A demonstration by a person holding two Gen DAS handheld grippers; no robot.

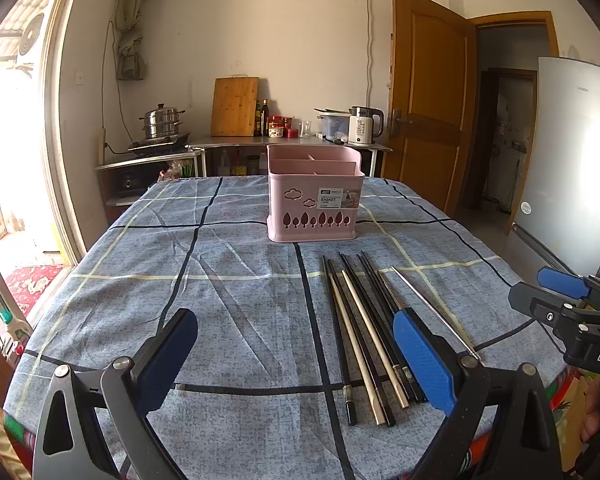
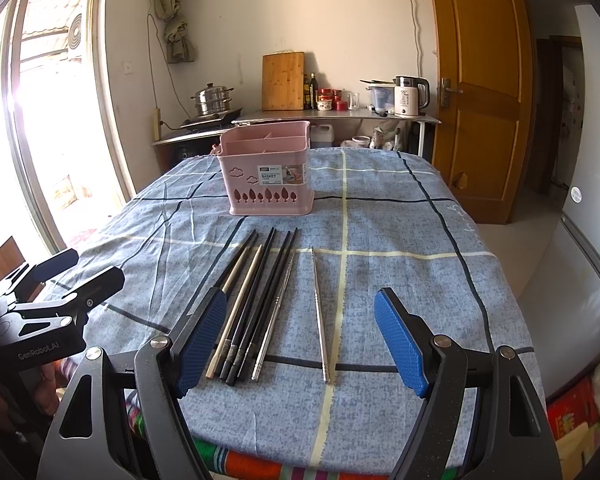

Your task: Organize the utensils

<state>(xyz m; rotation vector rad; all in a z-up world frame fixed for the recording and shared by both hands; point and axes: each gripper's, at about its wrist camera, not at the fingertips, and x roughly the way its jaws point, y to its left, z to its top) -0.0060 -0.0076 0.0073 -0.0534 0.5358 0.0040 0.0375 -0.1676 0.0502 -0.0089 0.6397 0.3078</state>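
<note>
A: Report the state of each hand-held gripper.

B: Left gripper [image 1: 296, 360]: fingers spread wide apart, nothing between the pads, held over the near edge of the table [image 1: 220, 300]. Right gripper [image 2: 300, 340]: fingers likewise wide apart, holding nothing. In the right wrist view the left gripper [image 2: 78, 266] appears at 9 o'clock, beside the table edge.

A: Location of the utensils?

B: The chopsticks [image 2: 252, 300] lie flat on the blue checked tablecloth [image 2: 400, 240], in a loose fan. In the right wrist view the bundle sits just inside the left pad, thick ends toward the camera, tips pointing to 12 o'clock. It contains black, pale wooden and metal sticks, touching or overlapping. One single metal chopstick [image 2: 319, 312] lies apart from the bundle, near the centre of the gap between the fingers. In the left wrist view the chopsticks [image 1: 364, 332] sit at 4 o'clock from frame centre, partly behind the right-side pad.

A: And the container?

B: The pink utensil basket [image 1: 314, 204] stands upright at 12 o'clock beyond the chopstick tips, well apart from them. Its visible compartments hold nothing.
</note>
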